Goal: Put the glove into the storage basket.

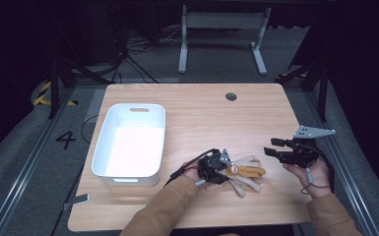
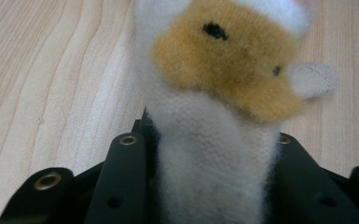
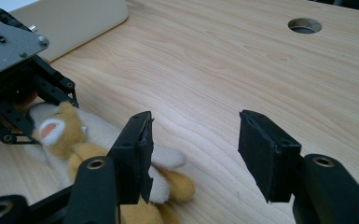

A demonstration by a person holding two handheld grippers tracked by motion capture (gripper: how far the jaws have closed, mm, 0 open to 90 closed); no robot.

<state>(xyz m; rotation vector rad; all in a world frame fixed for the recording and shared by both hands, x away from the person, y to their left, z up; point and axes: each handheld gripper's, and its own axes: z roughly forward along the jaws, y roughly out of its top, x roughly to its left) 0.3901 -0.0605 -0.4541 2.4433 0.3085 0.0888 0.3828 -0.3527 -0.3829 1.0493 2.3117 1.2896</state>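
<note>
A white and tan plush toy [image 1: 246,173] lies on the wooden table [image 1: 202,113] near the front edge. My left gripper [image 1: 222,169] is shut on the toy's left end. In the left gripper view the white fur [image 2: 219,116] is squeezed between the two black jaws of my left gripper [image 2: 206,140]. My right gripper [image 1: 271,146] hovers just right of the toy, jaws wide apart and nothing between them. The right gripper view looks past my right gripper [image 3: 193,140] to the toy [image 3: 70,135], with the left gripper [image 3: 14,107] at its head.
A white plastic bin [image 1: 103,142] stands on the left half of the table; its corner [image 3: 74,18] also appears in the right gripper view. A round cable hole [image 1: 231,96] sits near the far edge. Bare wood stretches between the bin and the toy.
</note>
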